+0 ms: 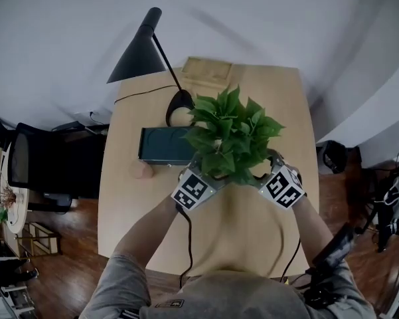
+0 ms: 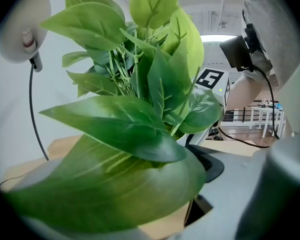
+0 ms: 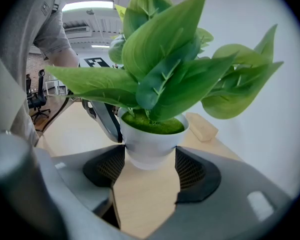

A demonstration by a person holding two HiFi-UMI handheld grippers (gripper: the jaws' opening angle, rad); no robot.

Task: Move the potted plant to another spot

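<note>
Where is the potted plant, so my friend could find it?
Look at the wooden table and find the black lamp at its far end. Nearer than the lamp's base is the potted plant, its white pot pinched in the right tool. It is the only leafy green thing at the table.

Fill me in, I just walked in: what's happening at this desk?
A person at a wooden desk holds a gripper in each hand. The right gripper has its jaws closed on the white pot of the potted plant. The left gripper is at the pot's other side, but leaves cover its jaws, so its grip is unclear.
</note>
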